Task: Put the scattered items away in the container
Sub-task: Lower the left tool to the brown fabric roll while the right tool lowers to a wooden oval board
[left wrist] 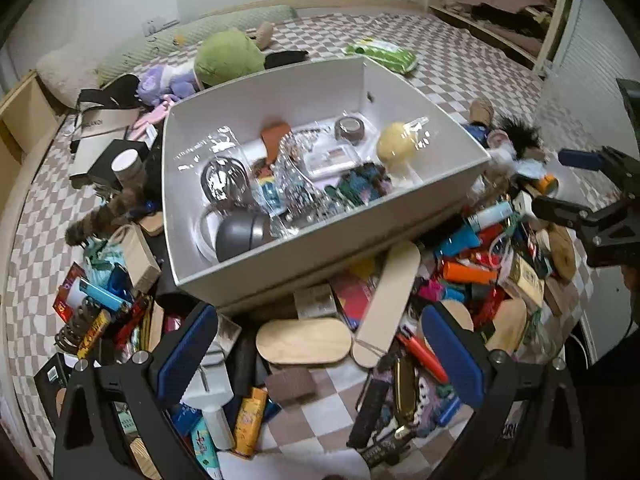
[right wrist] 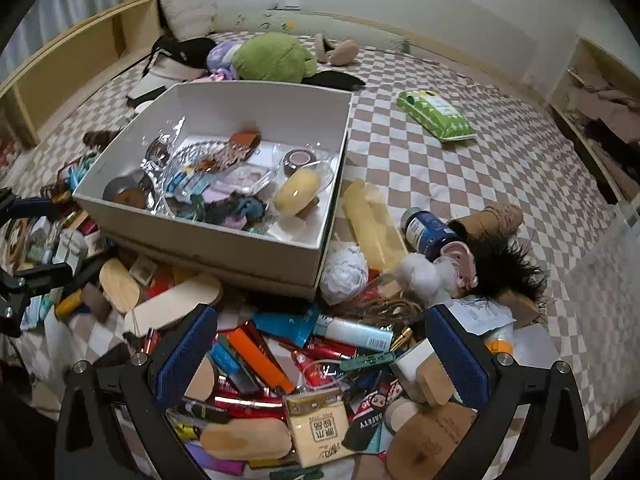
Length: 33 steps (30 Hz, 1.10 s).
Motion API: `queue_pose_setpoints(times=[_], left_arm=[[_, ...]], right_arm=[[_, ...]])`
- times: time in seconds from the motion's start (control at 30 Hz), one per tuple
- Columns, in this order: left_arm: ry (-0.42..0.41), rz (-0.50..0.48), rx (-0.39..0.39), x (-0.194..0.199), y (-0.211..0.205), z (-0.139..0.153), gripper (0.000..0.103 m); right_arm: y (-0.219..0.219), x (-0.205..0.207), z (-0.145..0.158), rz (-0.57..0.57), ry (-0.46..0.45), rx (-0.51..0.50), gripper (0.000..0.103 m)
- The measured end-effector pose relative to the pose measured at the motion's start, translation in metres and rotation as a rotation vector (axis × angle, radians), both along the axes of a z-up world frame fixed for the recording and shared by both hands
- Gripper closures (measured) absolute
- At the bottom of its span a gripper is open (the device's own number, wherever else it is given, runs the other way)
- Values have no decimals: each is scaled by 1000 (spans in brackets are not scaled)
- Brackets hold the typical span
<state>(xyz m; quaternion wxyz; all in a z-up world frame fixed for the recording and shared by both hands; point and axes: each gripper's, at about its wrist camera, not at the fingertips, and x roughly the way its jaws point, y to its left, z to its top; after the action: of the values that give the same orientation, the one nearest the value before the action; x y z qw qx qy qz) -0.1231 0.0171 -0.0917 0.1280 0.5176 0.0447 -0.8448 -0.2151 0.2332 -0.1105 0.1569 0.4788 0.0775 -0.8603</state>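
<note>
Left wrist view: the left gripper (left wrist: 320, 356) is held above a heap of small clutter on a brown-and-white checked bedcover (left wrist: 400, 36), its blue-padded jaws wide apart with nothing between them. Below the gap a rounded oblong wooden board (left wrist: 303, 341) and a long pale wooden paddle (left wrist: 387, 301) are seen, touching at their ends, with a small brown sponge block (left wrist: 291, 385) just beside the board. The open white rectangular cardboard box (left wrist: 256, 268) is set beyond the heap; inside it a pale yellow round sponge (left wrist: 394, 145), a roll of brown tape (left wrist: 350, 129) and crumpled clear plastic wrapping (left wrist: 288, 168) are noted. The right gripper (left wrist: 568, 184) is observed at the right edge, jaws apart.

Right wrist view: the right gripper (right wrist: 318, 364) is held over a second heap, jaws wide apart and empty. An orange lighter (right wrist: 262, 354), a pale blue tube (right wrist: 358, 334) and a yellow printed packet (right wrist: 318, 426) are recorded beneath it. The box (right wrist: 224, 246) is set just beyond the heap. A green wet-wipe pack (right wrist: 436, 114) lies well apart on the bedcover. The left gripper (right wrist: 38, 236) is seen at the left edge.
</note>
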Motion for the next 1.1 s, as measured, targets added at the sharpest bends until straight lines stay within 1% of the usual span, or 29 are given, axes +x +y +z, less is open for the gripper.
queue_pose_setpoints(times=[0.2, 0.23, 0.3, 0.37, 0.43, 0.53, 0.67, 0.7, 0.73, 0.77, 0.9, 1.03, 1.1], left_arm=[[-58, -64, 14, 10, 7, -16, 2], [-71, -69, 16, 12, 7, -19, 3], [-98, -70, 29, 14, 6, -27, 9], [-137, -58, 48, 16, 3, -37, 17], [-173, -43, 60, 18, 0, -46, 18], [-219, -6, 88, 22, -8, -59, 23], [-259, 48, 161, 25, -20, -73, 25], [-265, 54, 173, 26, -21, -76, 27], [-270, 59, 182, 26, -23, -78, 32], [-275, 64, 191, 26, -24, -81, 33], [-290, 75, 208, 24, -26, -88, 33], [-313, 79, 184, 22, -25, -93, 33], [-322, 85, 187, 21, -25, -97, 33]], right_arm=[[3, 6, -7, 33, -25, -15, 0], [2, 7, -8, 38, -28, -18, 0], [3, 8, -10, 57, -43, -36, 0], [3, 8, -13, 69, -74, -64, 0], [4, 8, -17, 73, -101, -70, 0], [4, 9, -24, 80, -141, -80, 0], [4, 9, -32, 88, -193, -93, 1], [4, 9, -35, 91, -207, -97, 2], [4, 10, -37, 93, -220, -100, 5], [4, 10, -39, 95, -233, -103, 7], [3, 13, -47, 112, -280, -114, 13], [0, 20, -53, 146, -314, -120, 13], [-2, 25, -56, 165, -335, -130, 14]])
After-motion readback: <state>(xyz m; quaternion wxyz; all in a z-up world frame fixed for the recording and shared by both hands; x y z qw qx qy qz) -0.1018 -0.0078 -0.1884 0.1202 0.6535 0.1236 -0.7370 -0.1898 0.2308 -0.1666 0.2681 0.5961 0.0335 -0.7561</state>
